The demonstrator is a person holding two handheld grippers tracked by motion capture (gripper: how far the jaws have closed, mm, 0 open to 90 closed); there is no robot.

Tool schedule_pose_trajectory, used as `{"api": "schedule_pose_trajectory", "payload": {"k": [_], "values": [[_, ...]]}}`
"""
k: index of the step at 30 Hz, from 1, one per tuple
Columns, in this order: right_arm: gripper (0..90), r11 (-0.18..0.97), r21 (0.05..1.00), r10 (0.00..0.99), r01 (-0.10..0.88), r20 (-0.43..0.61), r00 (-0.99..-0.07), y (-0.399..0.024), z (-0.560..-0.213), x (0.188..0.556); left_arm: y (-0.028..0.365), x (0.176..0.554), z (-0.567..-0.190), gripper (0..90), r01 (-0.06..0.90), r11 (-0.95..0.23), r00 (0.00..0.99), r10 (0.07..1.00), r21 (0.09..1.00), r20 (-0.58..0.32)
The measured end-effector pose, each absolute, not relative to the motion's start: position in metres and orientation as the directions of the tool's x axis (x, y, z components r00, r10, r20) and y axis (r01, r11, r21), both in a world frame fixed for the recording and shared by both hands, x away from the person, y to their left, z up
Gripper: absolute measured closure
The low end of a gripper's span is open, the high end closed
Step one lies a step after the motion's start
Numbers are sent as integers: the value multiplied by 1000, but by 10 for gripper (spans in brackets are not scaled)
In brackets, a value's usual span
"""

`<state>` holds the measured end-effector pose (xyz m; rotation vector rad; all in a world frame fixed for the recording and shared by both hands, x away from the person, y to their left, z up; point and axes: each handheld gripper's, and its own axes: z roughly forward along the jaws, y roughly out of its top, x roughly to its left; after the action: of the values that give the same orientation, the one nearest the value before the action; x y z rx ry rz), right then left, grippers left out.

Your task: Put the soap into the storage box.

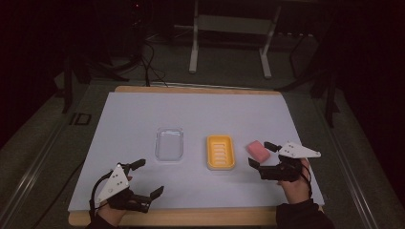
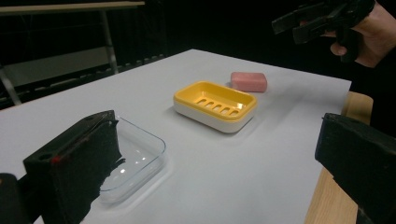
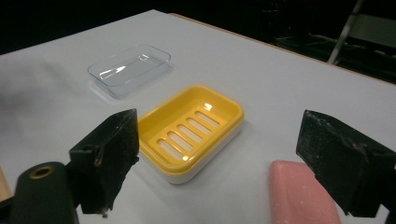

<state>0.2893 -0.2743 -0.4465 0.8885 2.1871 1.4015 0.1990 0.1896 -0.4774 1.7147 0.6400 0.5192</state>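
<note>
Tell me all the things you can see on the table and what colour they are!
soap bar: one, pink, on the white sheet, just right of the yellow dish and next to the right gripper.
soap dish: one, yellow tray with slots on a white base, near the middle of the sheet, nothing in it.
clear lid: one, see-through plastic, left of the yellow dish, nothing in it.
white sheet: one, white, covering most of the table.
table: one, light wood, its edges show around the sheet.
left gripper: one, black with a grey plate, bottom left, jaws open, holding nothing.
right gripper: one, black with a grey plate, jaws open, by the soap.
</note>
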Motion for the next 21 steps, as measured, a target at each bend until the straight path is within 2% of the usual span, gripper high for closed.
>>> {"api": "schedule_pose_trajectory", "payload": {"k": [9, 16, 21], "values": [[105, 391, 833, 650, 391, 50, -758, -272, -447, 295, 189, 199, -478, 6, 142, -188, 756, 654, 972, 16], [104, 467, 776, 625, 424, 50, -779, -272, -447, 301, 188, 199, -478, 6, 142, -199, 757, 653, 970, 23], [105, 522, 697, 682, 492, 5, -732, -271, -453, 305, 188, 199, -478, 6, 141, -205, 753, 657, 968, 30]]}}
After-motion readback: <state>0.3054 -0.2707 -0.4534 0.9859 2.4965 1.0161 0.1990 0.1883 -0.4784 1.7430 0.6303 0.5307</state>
